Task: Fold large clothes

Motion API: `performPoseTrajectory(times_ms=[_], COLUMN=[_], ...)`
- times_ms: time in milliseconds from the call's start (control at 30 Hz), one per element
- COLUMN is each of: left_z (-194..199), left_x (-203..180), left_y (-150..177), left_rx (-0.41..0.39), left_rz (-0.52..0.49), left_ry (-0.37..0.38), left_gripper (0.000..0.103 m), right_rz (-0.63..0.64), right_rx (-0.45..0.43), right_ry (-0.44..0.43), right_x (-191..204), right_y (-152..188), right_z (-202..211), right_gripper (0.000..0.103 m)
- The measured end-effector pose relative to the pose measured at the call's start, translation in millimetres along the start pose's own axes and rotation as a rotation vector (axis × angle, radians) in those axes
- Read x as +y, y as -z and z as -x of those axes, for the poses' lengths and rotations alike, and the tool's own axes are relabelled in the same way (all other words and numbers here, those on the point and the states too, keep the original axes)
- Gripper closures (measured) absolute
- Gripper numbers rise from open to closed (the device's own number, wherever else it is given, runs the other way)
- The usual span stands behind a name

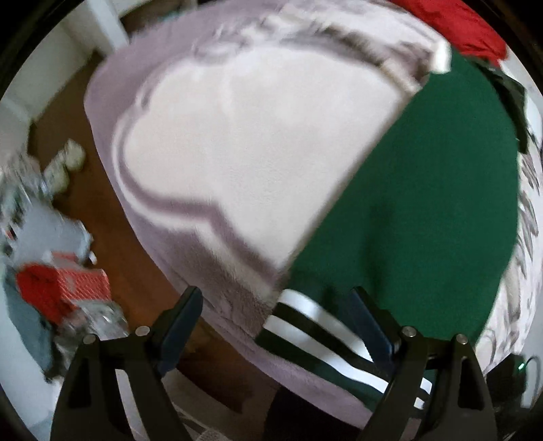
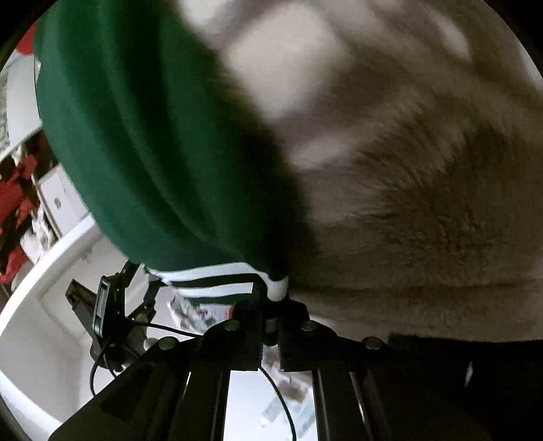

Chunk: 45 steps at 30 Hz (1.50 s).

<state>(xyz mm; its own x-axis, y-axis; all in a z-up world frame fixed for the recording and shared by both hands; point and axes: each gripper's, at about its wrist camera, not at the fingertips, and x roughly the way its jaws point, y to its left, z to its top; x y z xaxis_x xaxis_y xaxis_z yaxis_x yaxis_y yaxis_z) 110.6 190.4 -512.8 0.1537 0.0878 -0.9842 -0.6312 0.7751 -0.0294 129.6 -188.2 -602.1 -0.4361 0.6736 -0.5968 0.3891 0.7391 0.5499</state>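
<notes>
No readable writing or brand. Green garment (image 1: 407,190) lies on fuzzy blanket (image 1: 210,146) w/ striped hem (image 1: 305,322) at edge. Left gripper (image 1: 275,312) jaws spread, holding nothing; right gripper (image 2: 269,305) pinches hem.

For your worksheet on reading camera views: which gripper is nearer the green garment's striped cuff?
Right. The right gripper is shut on the striped cuff; the left gripper hangs open above it.

The garment (image 1: 424,203) was dark green, its cuff (image 1: 315,325) banded in black and white stripes. Beneath the garment, the blanket (image 1: 237,142) was fuzzy lilac-grey with pale pinkish-white patches outlined in darker grey. Beyond the garment lay red cloth (image 1: 465,27). The floor (image 1: 112,210) beside the blanket was brown.
</notes>
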Motion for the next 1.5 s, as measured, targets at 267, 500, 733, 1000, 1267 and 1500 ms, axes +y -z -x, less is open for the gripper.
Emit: performPoseTrajectory(times_ms=[267, 500, 733, 1000, 1267, 1500], left_z=[69.5, 44.9, -21.1, -110.9, -121.9, -157.0], left_x=[-101.9, -199.0, -232.6, -254.9, -273.6, -266.1], left_y=[-67.0, -183.8, -317.2, -386.3, -383.3, -397.4], left_rx=[-0.186, -0.243, -0.127, 0.015, -0.037, 0.015], left_rz=[-0.246, -0.374, -0.361, -0.332, -0.450, -0.433], left_ry=[0.048, 0.109, 0.261, 0.491, 0.569, 0.578], left_gripper=[0.013, 0.013, 0.013, 0.032, 0.091, 0.091], right_rz=[0.223, 0.202, 0.229, 0.270, 0.180, 0.199], right_rx=[-0.197, -0.410, -0.602, -0.698, -0.619, -0.686], right_ry=[0.196, 0.183, 0.183, 0.153, 0.109, 0.182], right_x=[68.1, 131.0, 221.5, 281.2, 281.2, 288.8], right_y=[0.6, -83.0, -194.8, -335.2, -450.5, -450.5], right_z=[132.0, 227.3, 295.6, 304.9, 283.3, 278.0], right_gripper=[0.043, 0.042, 0.042, 0.042, 0.042, 0.087])
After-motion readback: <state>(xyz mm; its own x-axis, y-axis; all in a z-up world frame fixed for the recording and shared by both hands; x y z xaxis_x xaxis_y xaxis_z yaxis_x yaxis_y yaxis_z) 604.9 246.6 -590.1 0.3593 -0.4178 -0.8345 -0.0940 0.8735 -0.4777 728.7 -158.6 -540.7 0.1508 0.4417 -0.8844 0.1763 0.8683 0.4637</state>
